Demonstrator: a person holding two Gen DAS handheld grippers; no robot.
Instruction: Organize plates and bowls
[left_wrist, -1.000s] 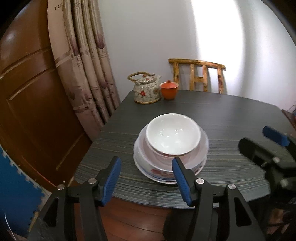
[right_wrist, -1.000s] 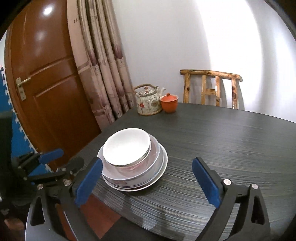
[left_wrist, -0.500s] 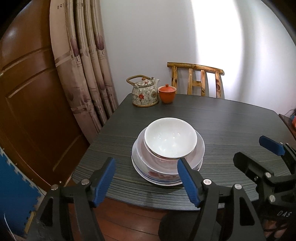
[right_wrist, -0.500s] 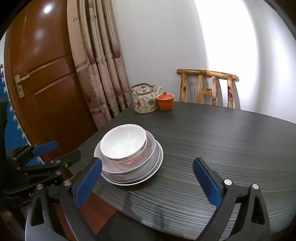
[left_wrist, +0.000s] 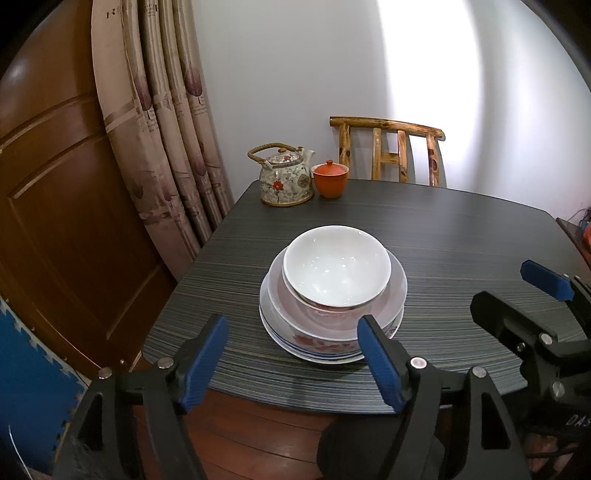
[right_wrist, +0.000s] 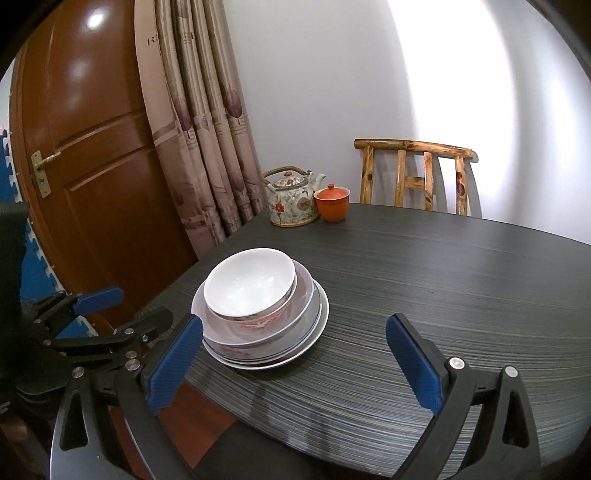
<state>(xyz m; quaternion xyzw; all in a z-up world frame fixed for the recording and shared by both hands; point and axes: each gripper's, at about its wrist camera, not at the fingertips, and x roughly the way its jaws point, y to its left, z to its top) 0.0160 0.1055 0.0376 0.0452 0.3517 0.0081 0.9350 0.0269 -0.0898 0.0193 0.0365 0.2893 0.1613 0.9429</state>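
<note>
Plates and bowls (left_wrist: 334, 295) stand nested in one stack near the left front edge of the dark table (left_wrist: 461, 236); a white bowl (left_wrist: 337, 266) sits on top, a red-patterned bowl beneath it, and flat plates at the bottom; the left gripper (left_wrist: 293, 356), its jaws just opened wider, hangs released just short of the stack with nothing between its blue pads; the right gripper (right_wrist: 295, 363) is likewise spread and empty, to the right of the pile; a floral teapot (left_wrist: 284, 177) and an orange lidded cup (left_wrist: 330, 179) stand at the far edge, before a wooden chair (left_wrist: 388, 151); no loose crockery shows elsewhere, so the stacking looks finished, or nearly so.
</note>
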